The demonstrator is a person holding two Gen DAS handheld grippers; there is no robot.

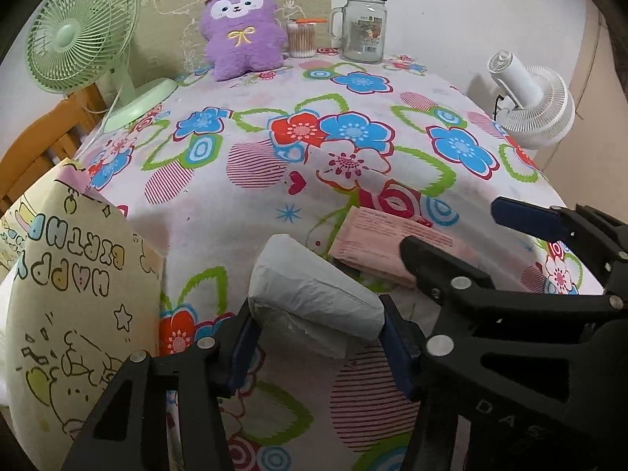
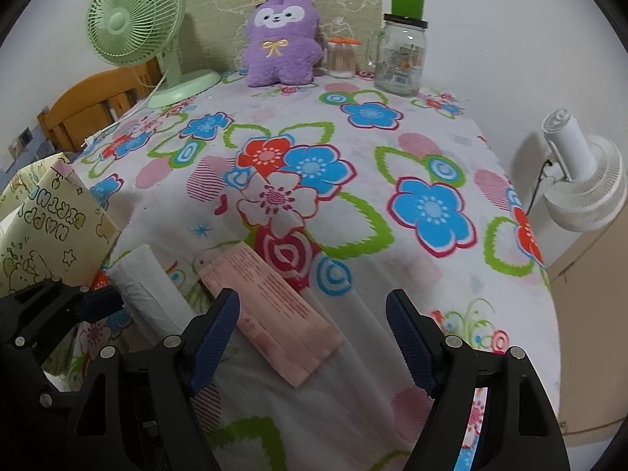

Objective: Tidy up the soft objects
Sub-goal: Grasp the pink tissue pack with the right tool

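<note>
White and soft, the tissue pack (image 1: 314,294) lies crosswise between the blue pads of the left gripper (image 1: 318,339) in the left wrist view, and both pads touch its ends, so the claw is pinching it. It sits near the front edge of the table (image 1: 243,204), which is covered in a flowered cloth, with the pink wipes packet (image 1: 388,243) just beyond it and the yellow gift bag (image 1: 78,294) at the table's left edge. The right gripper (image 1: 447,231) reaches in from the right with its fingers spread, one over the pink packet. A purple plush toy (image 1: 239,31) stands at the far edge, beside a cotton swab jar (image 1: 301,39) and a glass mug (image 1: 363,27); a green fan (image 1: 78,35) occupies the far left corner.

From the right wrist view, the right gripper (image 2: 312,337) is spread wide and empty, its left finger resting beside the pink wipes packet (image 2: 274,306), which runs diagonally toward the front edge. The tissue pack (image 2: 145,290) shows at left with the left gripper (image 2: 94,302) on it, close to the gift bag (image 2: 51,227).

The step in hand looks like lifting the tissue pack toward the bag. A gentle, even squeeze should do, since the pack will crush. Lifting it clear of the cloth before swinging left would avoid dragging the fabric, and the bag's mouth, not visible here, needs checking first.
</note>
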